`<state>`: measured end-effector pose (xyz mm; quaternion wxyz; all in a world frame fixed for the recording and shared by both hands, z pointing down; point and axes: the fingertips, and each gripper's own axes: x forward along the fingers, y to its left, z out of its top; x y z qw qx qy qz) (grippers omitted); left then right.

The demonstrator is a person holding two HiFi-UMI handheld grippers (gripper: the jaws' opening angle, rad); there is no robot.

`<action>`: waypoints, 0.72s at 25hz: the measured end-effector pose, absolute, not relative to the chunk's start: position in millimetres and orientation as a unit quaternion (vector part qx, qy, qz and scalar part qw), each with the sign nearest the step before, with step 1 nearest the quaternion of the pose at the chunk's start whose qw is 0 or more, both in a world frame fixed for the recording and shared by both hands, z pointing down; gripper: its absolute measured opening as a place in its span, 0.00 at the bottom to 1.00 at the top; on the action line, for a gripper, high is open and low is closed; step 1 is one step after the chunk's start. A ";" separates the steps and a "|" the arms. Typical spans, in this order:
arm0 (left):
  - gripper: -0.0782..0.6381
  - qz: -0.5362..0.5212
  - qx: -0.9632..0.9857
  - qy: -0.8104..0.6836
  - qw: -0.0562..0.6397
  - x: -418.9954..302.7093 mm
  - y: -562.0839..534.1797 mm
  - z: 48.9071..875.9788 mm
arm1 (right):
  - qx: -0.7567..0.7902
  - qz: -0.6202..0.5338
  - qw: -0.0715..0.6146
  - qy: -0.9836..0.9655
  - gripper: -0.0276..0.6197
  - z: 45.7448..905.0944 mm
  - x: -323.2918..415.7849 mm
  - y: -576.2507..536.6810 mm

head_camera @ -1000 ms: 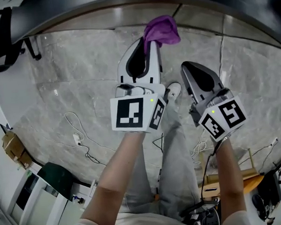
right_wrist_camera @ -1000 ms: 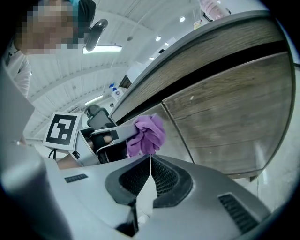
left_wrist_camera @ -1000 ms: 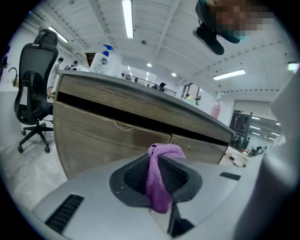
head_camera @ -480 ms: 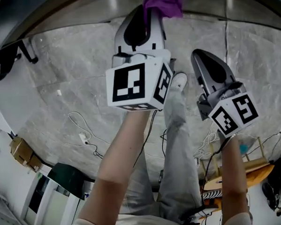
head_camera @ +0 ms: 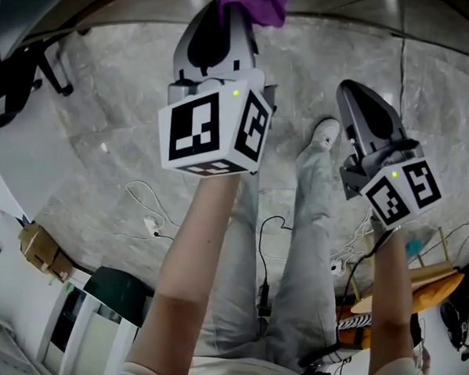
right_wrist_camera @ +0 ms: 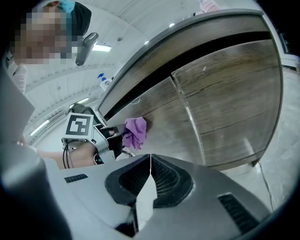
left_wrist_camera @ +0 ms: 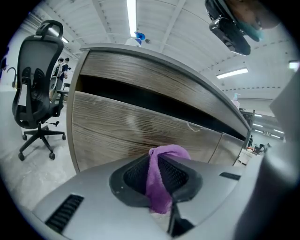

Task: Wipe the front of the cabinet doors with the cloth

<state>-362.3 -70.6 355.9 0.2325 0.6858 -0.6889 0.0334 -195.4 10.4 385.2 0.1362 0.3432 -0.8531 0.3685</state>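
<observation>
left gripper (head_camera: 227, 25), jaws pinching the purple cloth (head_camera: 250, 2), has risen farther toward the wood-grain cabinet door (left_wrist_camera: 140, 133), so wiping looks imminent. right gripper (head_camera: 358, 98) hangs right, jaws pressed together, empty.

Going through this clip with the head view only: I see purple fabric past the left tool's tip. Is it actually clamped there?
Observer: Yes. In the left gripper view the cloth runs down between the jaws of the left tool, which are shut on it.
Operator: Where is it relative to the cabinet?
Observer: The right gripper view shows it up close to the wood-grain cabinet doors, left of the seam between two doors in that picture. I cannot confirm that it touches them.
Operator: And the right tool?
Observer: The right tool has its jaws together with nothing between them, and it points toward the doors.
</observation>
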 end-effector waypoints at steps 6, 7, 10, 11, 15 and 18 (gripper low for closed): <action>0.18 0.040 0.673 -0.704 0.224 -432.7 -61.2 354.9 | 0.324 0.367 0.130 -0.862 0.09 387.4 -264.4 11.1; 0.18 0.041 0.670 -0.707 0.224 -445.2 -59.6 354.6 | 0.320 0.366 0.131 -0.864 0.09 386.3 -275.3 11.8; 0.18 0.048 0.662 -0.714 0.221 -479.7 -53.0 354.2 | 0.307 0.363 0.136 -0.869 0.09 385.9 -300.8 16.4; 0.18 0.050 0.660 -0.717 0.219 -489.5 -51.2 354.2 | 0.305 0.362 0.138 -0.870 0.09 386.5 -306.1 17.2; 0.18 0.059 0.652 -0.726 0.209 -522.8 -44.2 354.2 | 0.307 0.358 0.141 -0.871 0.09 386.7 -316.7 16.0; 0.18 0.063 0.637 -0.740 0.206 -544.1 -37.2 355.7 | 0.310 0.360 0.137 -0.869 0.09 387.2 -318.5 15.6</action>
